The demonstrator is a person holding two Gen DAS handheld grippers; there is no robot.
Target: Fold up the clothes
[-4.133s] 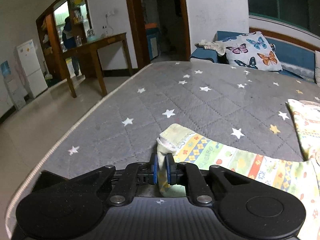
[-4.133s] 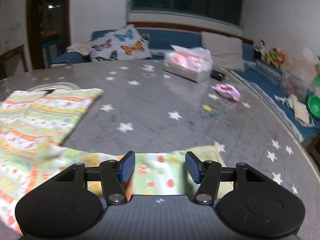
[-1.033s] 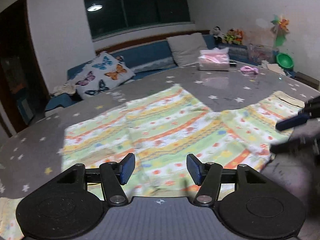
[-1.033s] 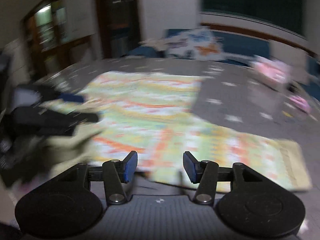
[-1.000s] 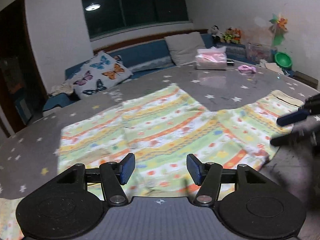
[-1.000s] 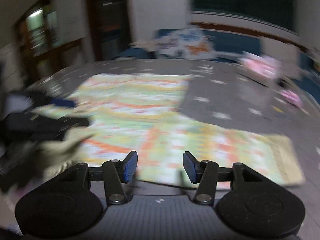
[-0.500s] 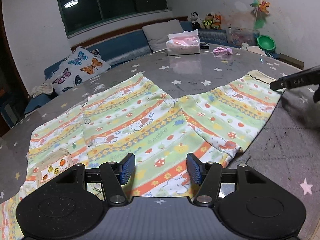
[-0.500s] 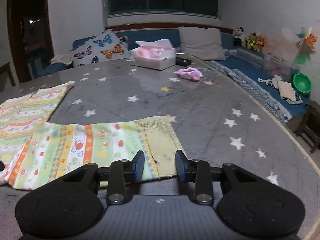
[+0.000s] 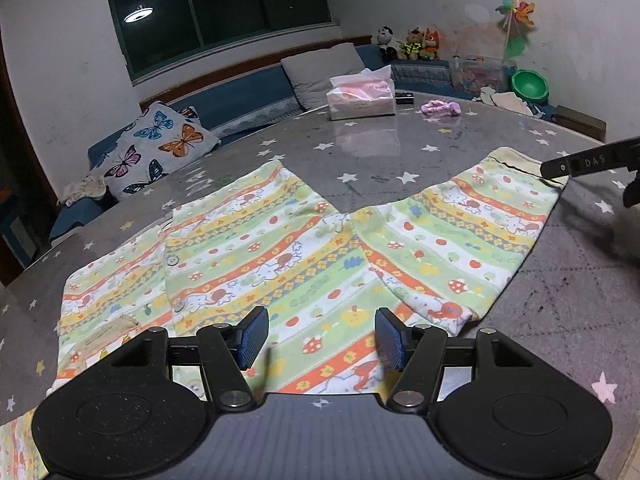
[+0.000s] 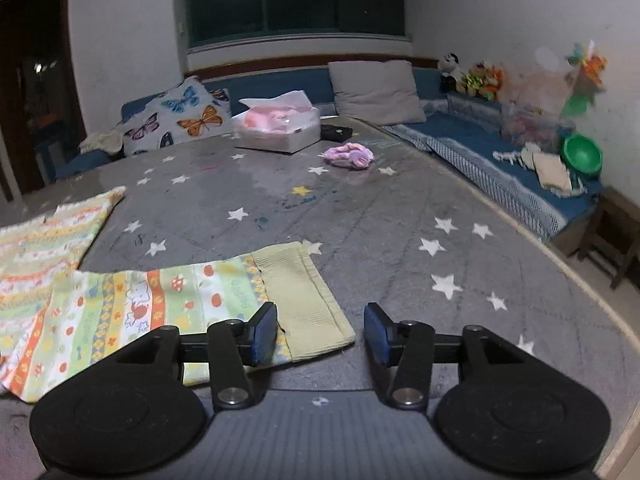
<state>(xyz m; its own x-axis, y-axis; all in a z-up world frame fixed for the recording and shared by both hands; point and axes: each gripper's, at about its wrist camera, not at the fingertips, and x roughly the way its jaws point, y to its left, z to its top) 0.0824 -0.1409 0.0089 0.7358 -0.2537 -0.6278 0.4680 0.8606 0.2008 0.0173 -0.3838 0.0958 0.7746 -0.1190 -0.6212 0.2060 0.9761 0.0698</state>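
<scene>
The striped garment point(image 9: 304, 256) lies flat on the mattress point(image 10: 360, 216), its cuff point(image 10: 304, 300) at 11 o'clock of the right hand-held gripper point(image 10: 320, 334), whose jaws have just been opening, empty; the left hand-held gripper point(image 9: 320, 338) hovers over the hem, released.

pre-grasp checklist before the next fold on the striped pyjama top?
1. Striped cartoon-print cotton pyjama top lies spread flat on the grey star-print mat: ok.
2. Left gripper open, nothing between the pads: ok.
3. Right gripper jaws have just been opening, sleeve edge lies between the pads, not pinched: ok.
4. Pale yellow ribbed cuff lies flat: ok.
5. Pink tissue box and purple cloth wad lie away from the top: ok.
6. Hem under the left gripper: cannot tell.
</scene>
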